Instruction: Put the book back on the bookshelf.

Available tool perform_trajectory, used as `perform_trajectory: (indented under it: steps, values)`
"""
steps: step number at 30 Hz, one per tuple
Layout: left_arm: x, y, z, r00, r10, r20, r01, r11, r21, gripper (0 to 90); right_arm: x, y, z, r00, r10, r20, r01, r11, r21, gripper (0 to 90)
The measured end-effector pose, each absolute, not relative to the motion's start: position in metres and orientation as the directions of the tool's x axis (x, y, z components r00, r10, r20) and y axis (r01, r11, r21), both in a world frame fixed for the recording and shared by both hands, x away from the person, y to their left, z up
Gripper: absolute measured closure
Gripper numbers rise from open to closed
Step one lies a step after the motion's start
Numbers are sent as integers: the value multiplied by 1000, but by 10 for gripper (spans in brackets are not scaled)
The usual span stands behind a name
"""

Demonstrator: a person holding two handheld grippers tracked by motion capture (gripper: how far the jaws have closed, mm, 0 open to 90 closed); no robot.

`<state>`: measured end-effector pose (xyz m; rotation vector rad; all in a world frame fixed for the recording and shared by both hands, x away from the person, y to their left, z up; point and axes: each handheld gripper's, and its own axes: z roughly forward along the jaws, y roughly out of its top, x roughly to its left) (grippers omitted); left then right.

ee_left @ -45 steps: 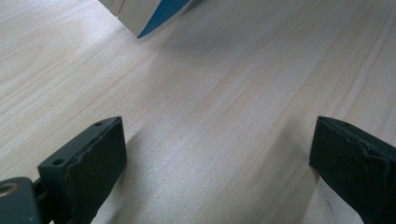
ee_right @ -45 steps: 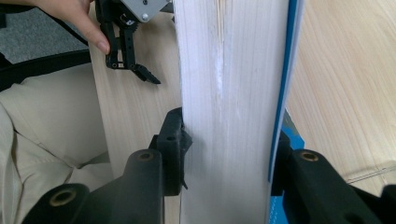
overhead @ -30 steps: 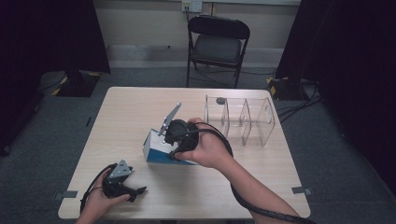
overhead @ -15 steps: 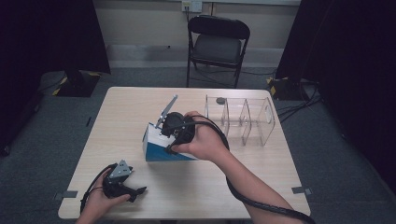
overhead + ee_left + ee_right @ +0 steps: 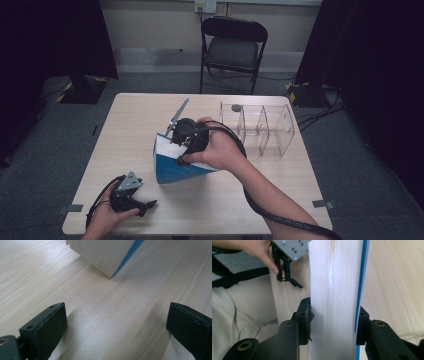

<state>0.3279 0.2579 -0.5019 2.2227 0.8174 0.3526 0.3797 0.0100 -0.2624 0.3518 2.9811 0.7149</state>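
A thick blue and white book (image 5: 180, 169) stands tilted on the middle of the table, one corner lifted. My right gripper (image 5: 173, 149) comes at it from above and is shut on it. In the right gripper view the pads (image 5: 305, 315) press the book's (image 5: 334, 277) white page side and blue cover, with the right gripper (image 5: 334, 322) straddling it. My left gripper (image 5: 148, 205) lies on the table near the front left edge, open. The left gripper (image 5: 117, 325) holds nothing, and the book's lower corner (image 5: 105, 252) shows beyond it.
A clear plastic organiser (image 5: 262, 127) with three compartments stands at the back right of the table (image 5: 250, 200); a small dark thing (image 5: 236, 107) lies in its left compartment. A black folding chair (image 5: 232, 50) stands behind the table. The left gripper (image 5: 294, 282) shows past the book.
The right gripper has shifted slightly with the book in its grip, and the book now stands a bit more tipped. The left gripper has stayed where it was.
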Motion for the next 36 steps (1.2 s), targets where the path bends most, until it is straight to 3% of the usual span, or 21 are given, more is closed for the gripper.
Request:
perform_trajectory:
  steps: [36]
  values:
    - [327,258,-502,757,653,-1,454,-525,720,27,396,25,-263,-973,212,-90,139,852,505,547]
